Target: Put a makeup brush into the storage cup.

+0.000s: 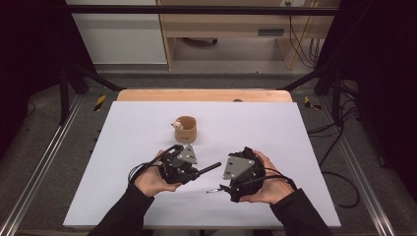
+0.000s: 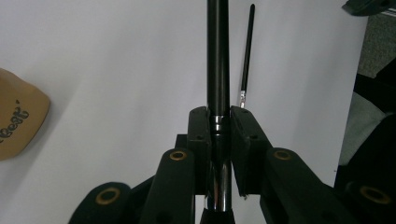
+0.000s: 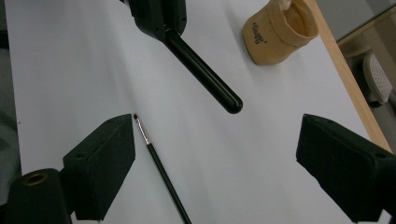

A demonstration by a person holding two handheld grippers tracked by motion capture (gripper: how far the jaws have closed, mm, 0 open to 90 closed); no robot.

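Black tube sitting clamped in left gripper, jutting toward right gripper. Right jaws standing wide, gripping nothing, hovering over thin brush lying on white table. Tan cup standing beyond.

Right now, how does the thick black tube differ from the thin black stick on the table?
The thick tube is clamped in the left claw and held off the table; the thin stick lies loose on the white table. The tube ends rounded; the stick has a silver band near a fine tip. Both are black and slender.
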